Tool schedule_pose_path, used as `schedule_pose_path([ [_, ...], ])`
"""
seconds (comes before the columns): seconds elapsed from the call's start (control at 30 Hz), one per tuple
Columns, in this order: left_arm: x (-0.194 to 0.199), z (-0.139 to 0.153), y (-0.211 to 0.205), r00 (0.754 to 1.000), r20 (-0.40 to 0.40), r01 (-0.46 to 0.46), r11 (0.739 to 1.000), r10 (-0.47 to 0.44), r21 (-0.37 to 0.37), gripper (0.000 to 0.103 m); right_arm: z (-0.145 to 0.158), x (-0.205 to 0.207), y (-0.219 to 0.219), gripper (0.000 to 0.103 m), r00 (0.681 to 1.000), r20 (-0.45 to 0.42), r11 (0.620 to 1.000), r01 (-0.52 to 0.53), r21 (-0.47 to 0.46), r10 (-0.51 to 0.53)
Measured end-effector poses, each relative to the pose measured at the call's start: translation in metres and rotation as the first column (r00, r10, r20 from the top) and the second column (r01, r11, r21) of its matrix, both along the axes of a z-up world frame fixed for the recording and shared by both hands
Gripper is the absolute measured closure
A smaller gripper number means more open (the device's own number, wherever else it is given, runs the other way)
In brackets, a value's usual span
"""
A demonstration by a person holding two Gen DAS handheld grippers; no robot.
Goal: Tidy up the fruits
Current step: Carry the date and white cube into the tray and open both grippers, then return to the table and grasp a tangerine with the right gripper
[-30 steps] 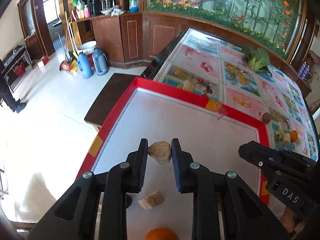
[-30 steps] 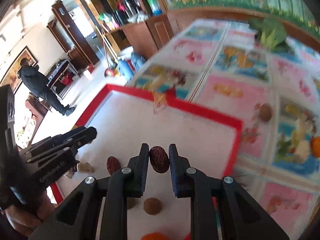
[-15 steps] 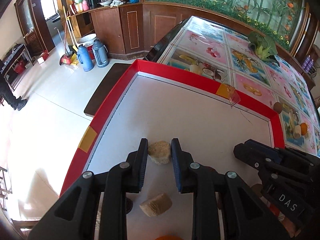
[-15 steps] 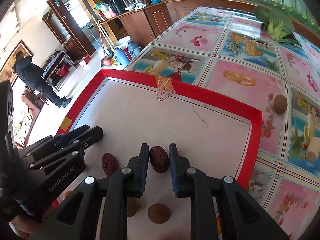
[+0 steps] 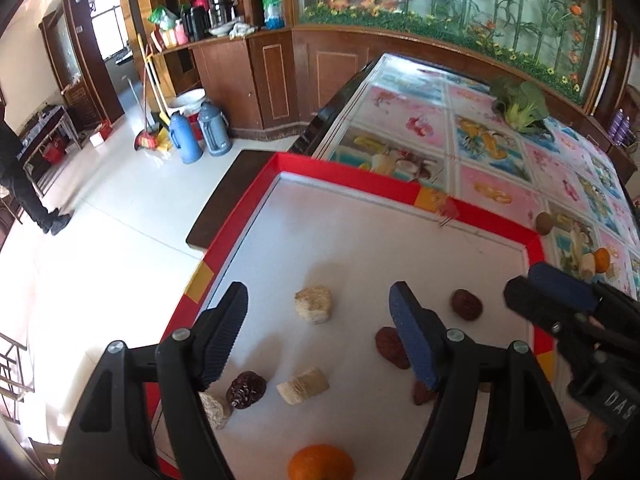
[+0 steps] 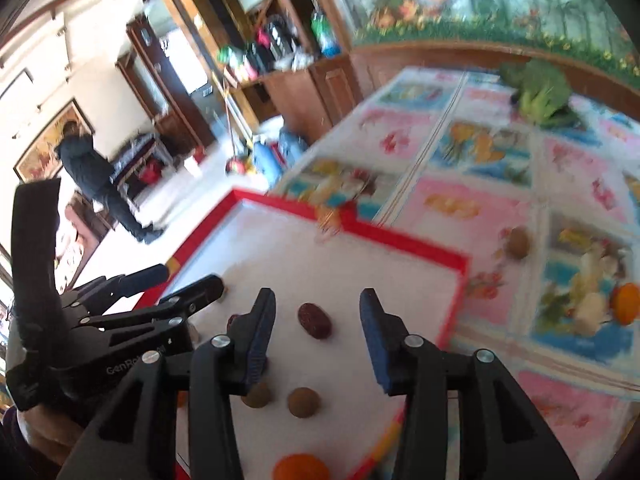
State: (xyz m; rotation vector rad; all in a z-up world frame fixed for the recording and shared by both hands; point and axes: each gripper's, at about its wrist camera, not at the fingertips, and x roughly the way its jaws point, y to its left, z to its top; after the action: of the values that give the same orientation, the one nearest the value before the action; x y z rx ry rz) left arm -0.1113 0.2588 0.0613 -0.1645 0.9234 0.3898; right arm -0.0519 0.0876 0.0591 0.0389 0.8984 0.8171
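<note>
A white tray with a red rim [image 5: 404, 194] holds the fruits. My left gripper [image 5: 318, 312] is open and empty; a beige chunk [image 5: 313, 304] lies on the tray between its fingers. My right gripper [image 6: 316, 320] is open and empty; a dark red date [image 6: 315, 320] lies on the tray between its fingers, and also shows in the left wrist view [image 5: 466, 304]. Near me lie a second beige chunk [image 5: 303, 385], a dark dried fruit [image 5: 246, 389], another date [image 5: 390, 346], an orange [image 5: 321, 462] and two brown round fruits [image 6: 304, 402].
The tray sits on a table with a fruit-print cloth [image 5: 500, 152]. On the cloth to the right lie a brown round fruit [image 5: 544, 223], an orange [image 6: 626, 304], a pale piece [image 5: 587, 268] and leafy greens [image 5: 520, 108]. The floor drops off left of the tray.
Both grippers have opened. The left one let go of the beige chunk and the right one let go of the date; both pieces now lie on the tray.
</note>
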Motion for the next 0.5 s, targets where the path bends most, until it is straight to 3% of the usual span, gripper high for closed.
schedule_pose_path([
  [0.3, -0.014, 0.032, -0.049, 0.993, 0.092, 0.063, 0.996, -0.069, 0.061, 0.021, 0.022, -0.008, -0.068, 0.052, 0.988, 0.098, 0.993, 0.113, 0.031, -0.116],
  [0.4, -0.023, 0.04, -0.065, 0.988, 0.124, 0.086, 0.994, -0.095, 0.072, 0.012, 0.023, -0.015, -0.091, 0.05, 0.981, 0.138, 0.99, 0.137, 0.016, -0.138],
  [0.5, -0.032, 0.045, -0.086, 0.979, 0.145, 0.132, 0.988, -0.143, 0.084, 0.009, 0.019, -0.023, -0.12, 0.046, 0.971, 0.165, 0.985, 0.173, 0.004, -0.171],
])
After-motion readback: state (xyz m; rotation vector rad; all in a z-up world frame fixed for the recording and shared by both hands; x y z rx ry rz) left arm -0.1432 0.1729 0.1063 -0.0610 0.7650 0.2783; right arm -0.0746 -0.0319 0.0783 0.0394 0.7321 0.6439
